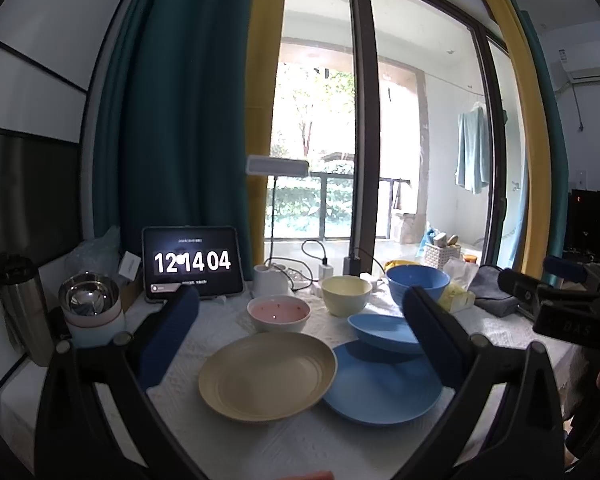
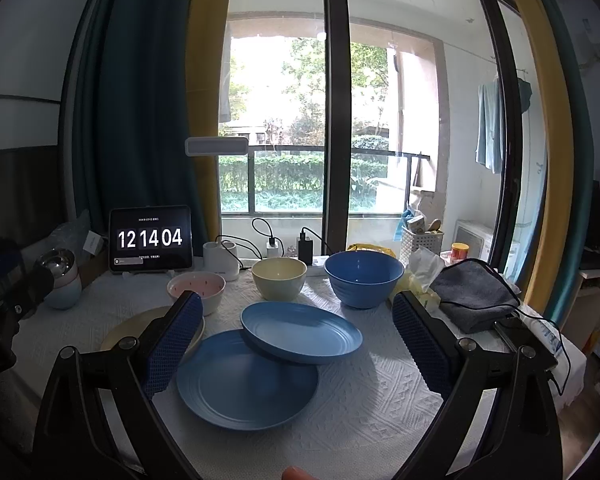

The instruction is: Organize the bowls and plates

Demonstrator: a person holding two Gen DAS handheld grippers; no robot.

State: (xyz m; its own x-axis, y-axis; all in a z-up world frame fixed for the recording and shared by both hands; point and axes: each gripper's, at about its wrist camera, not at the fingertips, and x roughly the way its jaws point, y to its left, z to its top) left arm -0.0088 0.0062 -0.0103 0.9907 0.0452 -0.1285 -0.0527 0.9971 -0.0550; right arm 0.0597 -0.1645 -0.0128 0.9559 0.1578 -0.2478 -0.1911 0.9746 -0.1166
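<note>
Looking along the left gripper (image 1: 300, 320), its jaws stand wide and empty above the table (image 1: 340, 448); the beige plate (image 1: 267, 376) lies straight ahead between the fingers, the blue plate (image 1: 384, 384) touching its right edge.

From the right gripper (image 2: 298, 320) — also spread, holding nothing — the small blue plate (image 2: 300, 332) sits tilted on the blue plate's (image 2: 246, 380) far rim, dead ahead. Judging by that, the right hand is nearer it.

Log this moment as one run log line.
left gripper: open, empty | right gripper: open, empty | small blue plate: overlapping big blue plate | bowls: untouched
</note>
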